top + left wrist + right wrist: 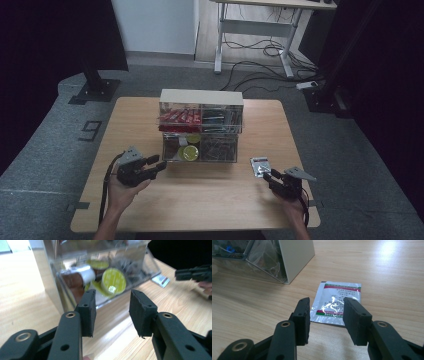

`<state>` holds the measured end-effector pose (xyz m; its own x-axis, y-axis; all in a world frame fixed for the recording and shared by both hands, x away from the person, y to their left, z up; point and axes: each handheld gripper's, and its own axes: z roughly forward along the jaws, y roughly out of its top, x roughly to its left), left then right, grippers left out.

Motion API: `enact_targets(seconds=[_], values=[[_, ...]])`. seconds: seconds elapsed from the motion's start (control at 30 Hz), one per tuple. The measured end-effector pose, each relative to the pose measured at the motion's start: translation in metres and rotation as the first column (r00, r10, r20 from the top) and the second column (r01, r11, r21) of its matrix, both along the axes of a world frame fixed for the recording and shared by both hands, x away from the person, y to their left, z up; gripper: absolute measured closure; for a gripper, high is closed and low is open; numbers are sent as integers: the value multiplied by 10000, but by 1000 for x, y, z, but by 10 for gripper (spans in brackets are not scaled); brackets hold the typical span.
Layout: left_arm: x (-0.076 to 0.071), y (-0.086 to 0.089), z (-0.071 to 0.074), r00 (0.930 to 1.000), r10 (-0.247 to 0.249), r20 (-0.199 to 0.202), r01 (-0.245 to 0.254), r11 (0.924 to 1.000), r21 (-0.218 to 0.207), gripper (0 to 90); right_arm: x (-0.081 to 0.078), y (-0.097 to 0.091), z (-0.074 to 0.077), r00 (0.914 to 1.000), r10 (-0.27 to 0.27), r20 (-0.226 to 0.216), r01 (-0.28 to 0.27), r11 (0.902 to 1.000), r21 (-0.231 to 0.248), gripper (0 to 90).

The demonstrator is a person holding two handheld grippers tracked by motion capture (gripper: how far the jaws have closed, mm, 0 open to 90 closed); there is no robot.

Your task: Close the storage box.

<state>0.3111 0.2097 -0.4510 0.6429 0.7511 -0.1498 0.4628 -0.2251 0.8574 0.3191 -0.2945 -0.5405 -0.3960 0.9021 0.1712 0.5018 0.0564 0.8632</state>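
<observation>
Both claws are seen resting low over the worktop (200, 200), each held in a hand of the person. Left claw (159, 165) is pointed at the lower left front of the clear organizer (200, 127); in the left gripper view (112, 312) its jaws are parted about halfway, and nothing is gripped between the pads (90, 312). Bare wood is seen in the gap. Just beyond the jaw tips, behind the clear wall of the lower left compartment, yellow-lidded capsules (113, 281) are stacked, one with its round lid turned toward the claw. Whether the claw touches the wall cannot be told.

Right claw (270, 175) is held at the right side of the worktop, aimed at a flat silver sachet (261, 166). In the right gripper view (325, 320) its jaws are likewise spread about halfway and are empty. The sachet (337, 301), printed with red and green bands, is lying flat on the wood just ahead of the jaw tips, its near edge partly hidden by them. It is placed near the right end of the organizer, apart from it.

Red packets (180, 117) are kept in the upper left compartment of the organizer, and dark items (220, 120), too small to be identified, in the right ones.
</observation>
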Motion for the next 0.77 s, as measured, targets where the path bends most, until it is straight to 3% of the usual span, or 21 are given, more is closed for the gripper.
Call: enact_targets(seconds=[0.4,0.77], values=[[8,10,-44,9953,533,-809,-481,9967,652,506,-2,6,-4,9994,357,17,-356,9992,-154,542],[10,9,-57,9922,609,-1091,-517,9950,856,472,-2,6,-5,9990,444,-1,-444,9989,-138,526]])
